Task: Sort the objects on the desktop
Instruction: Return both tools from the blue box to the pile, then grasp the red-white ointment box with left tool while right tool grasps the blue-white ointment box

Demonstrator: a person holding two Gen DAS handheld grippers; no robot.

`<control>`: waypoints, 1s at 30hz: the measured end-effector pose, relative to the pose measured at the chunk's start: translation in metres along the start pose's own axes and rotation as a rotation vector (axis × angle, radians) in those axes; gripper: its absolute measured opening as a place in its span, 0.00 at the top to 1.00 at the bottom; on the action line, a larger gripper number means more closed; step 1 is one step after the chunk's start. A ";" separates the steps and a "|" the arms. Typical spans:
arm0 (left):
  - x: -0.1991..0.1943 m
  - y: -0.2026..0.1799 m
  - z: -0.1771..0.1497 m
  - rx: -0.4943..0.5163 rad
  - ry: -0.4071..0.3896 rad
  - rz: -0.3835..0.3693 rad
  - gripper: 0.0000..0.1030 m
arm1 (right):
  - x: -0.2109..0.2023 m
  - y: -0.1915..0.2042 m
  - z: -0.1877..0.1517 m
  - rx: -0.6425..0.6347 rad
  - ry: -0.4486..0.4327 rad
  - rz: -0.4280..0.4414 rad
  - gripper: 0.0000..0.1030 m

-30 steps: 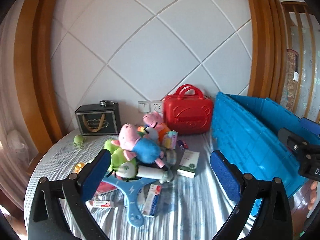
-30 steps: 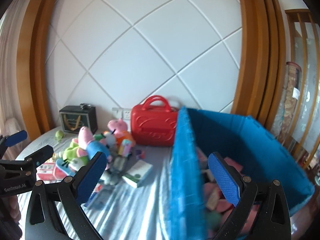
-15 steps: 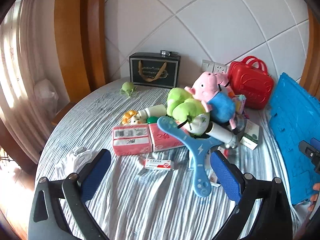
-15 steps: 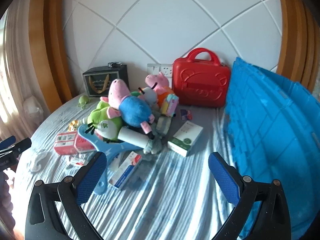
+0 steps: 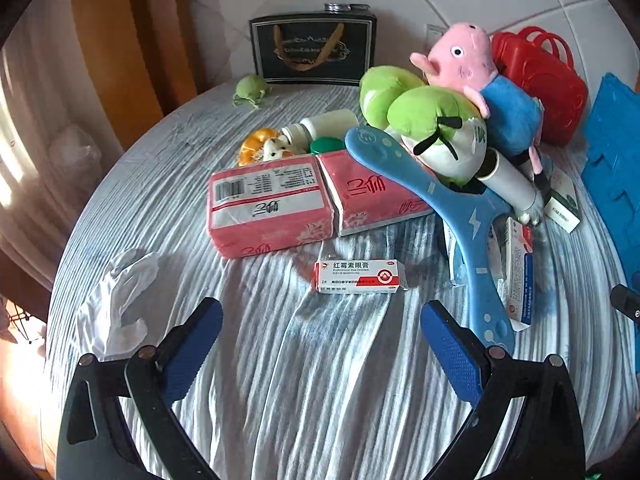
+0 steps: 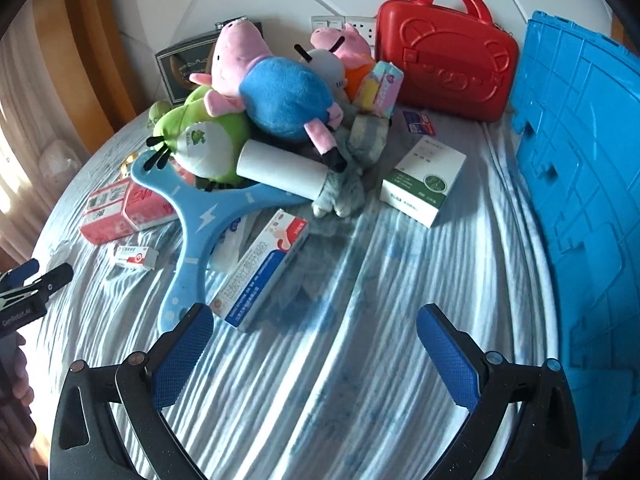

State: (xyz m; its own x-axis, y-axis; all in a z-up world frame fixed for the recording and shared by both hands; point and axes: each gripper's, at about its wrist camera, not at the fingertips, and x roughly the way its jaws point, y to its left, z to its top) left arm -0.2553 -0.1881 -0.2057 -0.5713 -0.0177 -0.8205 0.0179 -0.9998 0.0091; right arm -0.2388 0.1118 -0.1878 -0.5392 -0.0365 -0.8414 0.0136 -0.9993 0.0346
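Both tools are hanging low over the striped cloth of the bench (image 5: 304, 392), the left hand-held gripper (image 5: 320, 336) spread wide and holding nothing, the right hand-held gripper (image 6: 314, 338) likewise released and empty, probably so that either can be dropping onto whichever item is nearest. Just past the left one, at 12 o'clock, the small ointment box (image 5: 360, 276) is lying flat and alone, likely the easiest first pick. Ahead of the right one, at 11 o'clock, a long red-and-blue carton (image 6: 262, 268) is lying beside the blue boomerang (image 6: 192, 228). Beyond, the pink tissue packs (image 5: 272, 204) are sitting side by side, and the plush toys (image 6: 264, 92) are lying heaped on the clutter. At 2 o'clock the blue crate (image 6: 580, 168) is waiting beside the pile as the probable destination. Compared with a second ago, both views are tilting down from the wall and crate toward the pile, and closer to it.
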 end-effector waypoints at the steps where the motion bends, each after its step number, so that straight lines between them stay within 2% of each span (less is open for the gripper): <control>1: 0.011 0.000 0.004 0.028 0.012 -0.013 0.02 | 0.005 0.002 0.000 0.009 0.014 -0.011 0.00; 4: 0.039 -0.003 0.012 0.134 0.026 -0.062 0.02 | 0.020 0.009 0.000 0.058 0.043 -0.039 0.00; 9: 0.076 -0.005 0.018 0.289 0.062 -0.165 0.14 | 0.040 0.022 -0.003 0.132 0.072 -0.087 0.00; 13: 0.092 -0.008 0.015 0.381 0.081 -0.241 0.17 | 0.053 0.028 -0.008 0.206 0.100 -0.116 0.00; 16: 0.104 -0.012 0.010 0.430 0.099 -0.264 0.20 | 0.059 0.032 -0.010 0.240 0.104 -0.128 0.00; 18: 0.107 -0.011 0.010 0.405 0.105 -0.297 0.29 | 0.063 0.036 -0.009 0.243 0.113 -0.139 0.01; 19: 0.106 -0.010 0.011 0.383 0.105 -0.301 0.30 | 0.065 0.038 -0.008 0.242 0.116 -0.142 0.06; 20: 0.105 -0.011 0.011 0.369 0.100 -0.299 0.36 | 0.067 0.040 -0.007 0.242 0.118 -0.145 0.14; 22: 0.101 -0.014 0.009 0.343 0.093 -0.302 0.46 | 0.071 0.044 -0.005 0.240 0.122 -0.140 0.22; 24: 0.096 -0.020 0.006 0.313 0.098 -0.318 0.62 | 0.076 0.049 -0.002 0.235 0.124 -0.126 0.22; 27: 0.093 -0.029 0.003 0.272 0.098 -0.323 0.66 | 0.085 0.056 0.003 0.222 0.125 -0.109 0.28; 29: 0.093 -0.032 0.003 0.258 0.097 -0.323 0.66 | 0.093 0.059 0.007 0.219 0.127 -0.101 0.41; 30: 0.094 -0.032 0.004 0.250 0.101 -0.329 0.66 | 0.097 0.060 0.008 0.221 0.134 -0.093 0.41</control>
State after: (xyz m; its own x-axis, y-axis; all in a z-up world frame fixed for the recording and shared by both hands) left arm -0.3131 -0.1579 -0.2809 -0.4299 0.2911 -0.8547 -0.3588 -0.9237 -0.1341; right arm -0.2970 0.0484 -0.2632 -0.4134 0.0401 -0.9097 -0.2225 -0.9732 0.0583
